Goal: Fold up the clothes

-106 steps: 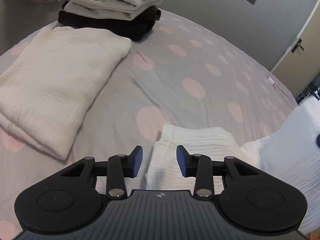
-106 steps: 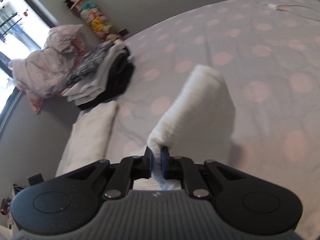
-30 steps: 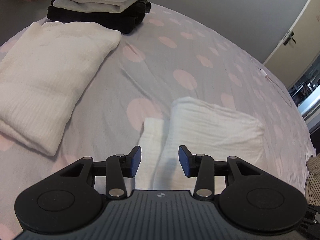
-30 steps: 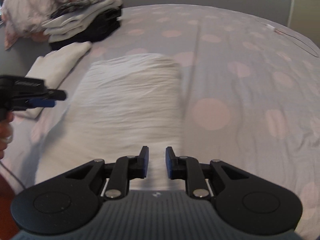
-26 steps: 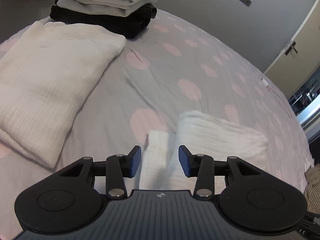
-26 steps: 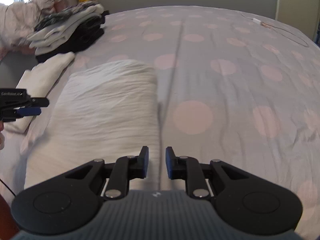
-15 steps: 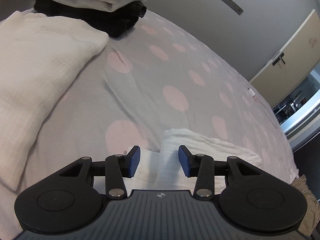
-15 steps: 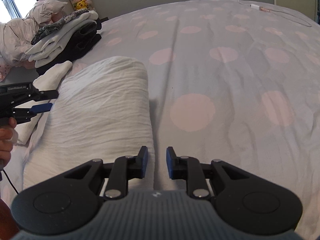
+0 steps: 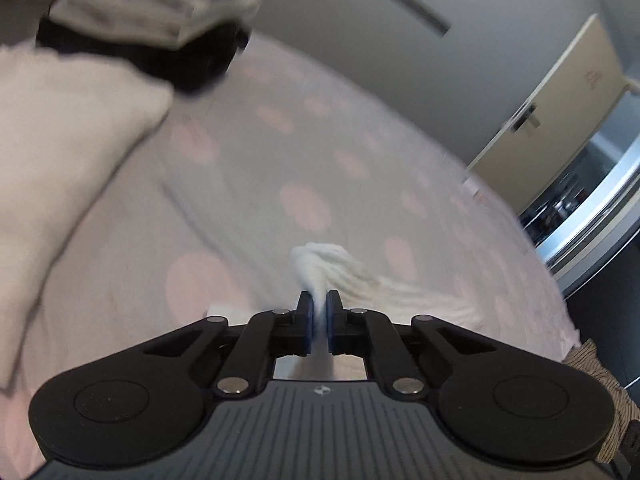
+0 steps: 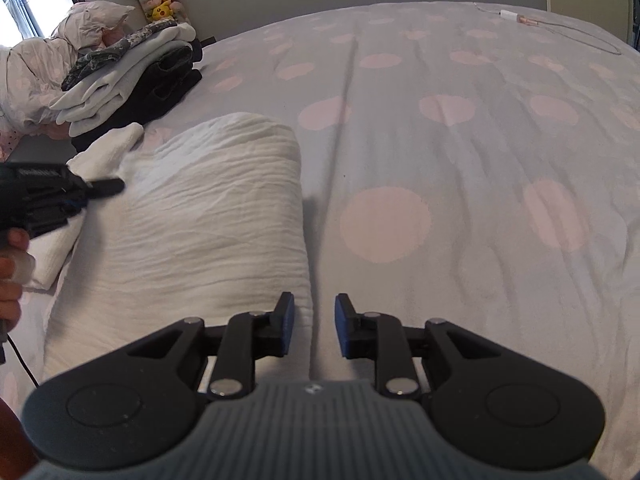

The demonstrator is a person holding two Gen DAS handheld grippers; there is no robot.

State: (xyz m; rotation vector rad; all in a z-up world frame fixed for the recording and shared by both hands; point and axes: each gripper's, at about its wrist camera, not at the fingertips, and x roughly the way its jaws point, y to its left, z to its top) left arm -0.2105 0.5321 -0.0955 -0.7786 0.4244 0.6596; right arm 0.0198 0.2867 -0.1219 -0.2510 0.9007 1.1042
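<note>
Two claws. The left gripper (image 9: 318, 309) is clamped on a pinched fold of the one white muslin cloth (image 10: 208, 216). The right gripper (image 10: 312, 326) is parted, holding nothing, over that cloth's right edge (one folded clothes stack (image 10: 132, 76) lies far left).

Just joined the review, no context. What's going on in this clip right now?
A person with a gripper in each hand is folding laundry on a spotted bed. The left gripper is shut on an edge of the white cloth. The right gripper is open, empty, at the cloth's other edge. Folded clothes are stacked further back.
</note>
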